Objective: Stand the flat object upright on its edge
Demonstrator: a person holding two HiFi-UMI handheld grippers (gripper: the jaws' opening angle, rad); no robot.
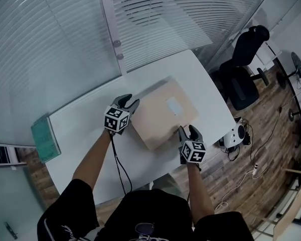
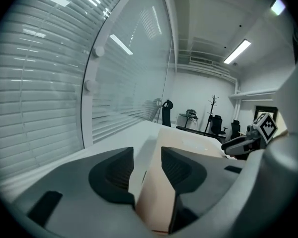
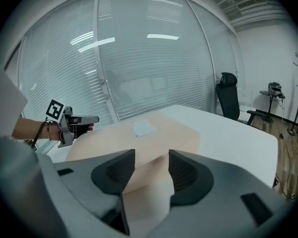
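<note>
A flat tan cardboard box [image 1: 163, 114] with a small white label [image 1: 174, 106] lies flat on the white table [image 1: 75, 129]. My left gripper [image 1: 129, 102] is at the box's left corner, and my right gripper [image 1: 188, 130] is at its near right corner. In the left gripper view the jaws [image 2: 147, 165] stand apart around the box's corner [image 2: 156, 202], with a gap beside it. The right gripper view shows the same: my right gripper [image 3: 151, 170] is open, with the box's edge [image 3: 139, 138] between the jaws and not pinched.
A green notebook [image 1: 45, 137] lies at the table's left end. Behind the table stands a glass wall with blinds [image 1: 65, 44]. A black office chair [image 1: 243, 69] stands past the right end, and a white device [image 1: 235, 133] with cables is on the wooden floor.
</note>
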